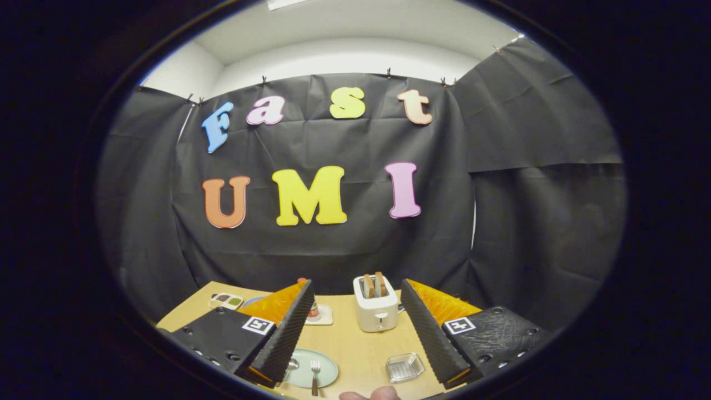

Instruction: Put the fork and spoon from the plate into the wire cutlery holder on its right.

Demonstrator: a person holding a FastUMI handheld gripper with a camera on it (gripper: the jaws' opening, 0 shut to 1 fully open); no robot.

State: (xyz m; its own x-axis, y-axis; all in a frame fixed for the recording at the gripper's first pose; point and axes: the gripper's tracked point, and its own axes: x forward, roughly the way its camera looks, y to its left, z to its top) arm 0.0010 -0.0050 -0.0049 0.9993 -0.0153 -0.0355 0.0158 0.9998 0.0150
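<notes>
Jaws (355, 328) apart, empty, raised above wooden desk (361, 347).
Silver metal fork (315, 375) and spoon (292, 365) lie on pale green round plate (325, 369); clear square holder (405, 367) right.

Fork (315, 376) and spoon (292, 365) lie on pale plate (328, 364); clear holder (405, 367) to its right.
</notes>
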